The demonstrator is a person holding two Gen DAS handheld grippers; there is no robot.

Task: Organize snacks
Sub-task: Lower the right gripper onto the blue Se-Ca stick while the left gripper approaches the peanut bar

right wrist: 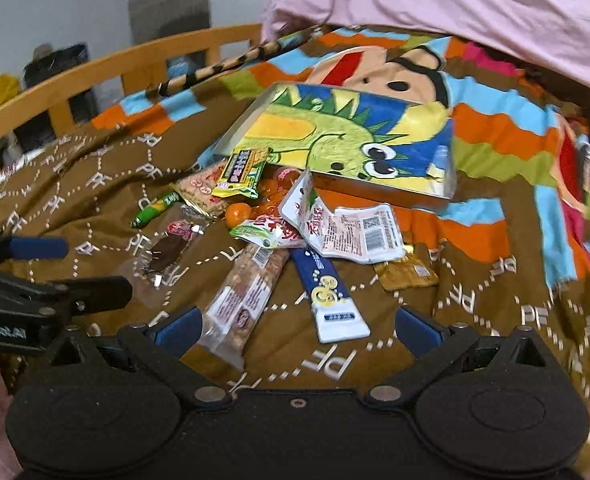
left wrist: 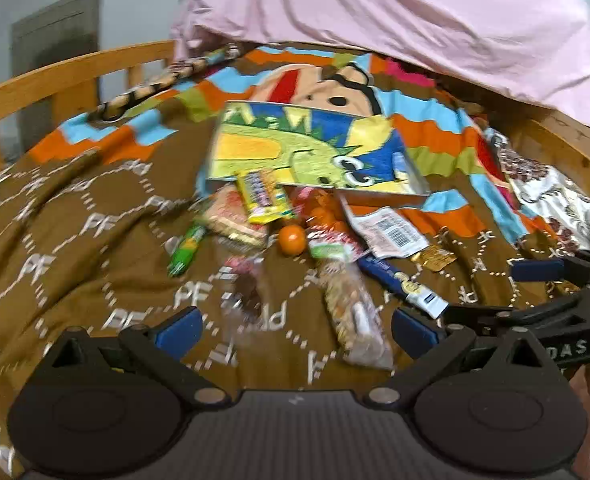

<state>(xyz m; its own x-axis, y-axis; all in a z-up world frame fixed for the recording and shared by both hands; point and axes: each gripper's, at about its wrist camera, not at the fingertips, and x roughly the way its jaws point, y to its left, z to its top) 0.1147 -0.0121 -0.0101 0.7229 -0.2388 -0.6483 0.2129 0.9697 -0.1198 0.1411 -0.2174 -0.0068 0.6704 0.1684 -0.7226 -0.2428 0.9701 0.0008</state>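
Snacks are piled loose on the brown bedspread (right wrist: pixel 107 200), right at the near edge of the dinosaur box (right wrist: pixel 351 140), and nothing's inside it yet as far as we can see. Both our grippers are wide open and empty: the left gripper (left wrist: pixel 295 326) sits over the nut bar (left wrist: pixel 351 312), the right gripper (right wrist: pixel 297 326) between that bar and the blue-and-white tube pack (right wrist: pixel 327 292).

Since the pile overlaps a lot, we'd start with the loose outer pieces, probably the nut bar or the blue pack. Come in low, straddle the narrow width and pinch mid-length so it doesn't swing. The soft bedding gives, so we press down a bit. We leave the orange (right wrist: pixel 239 214) for later because it'll likely roll.
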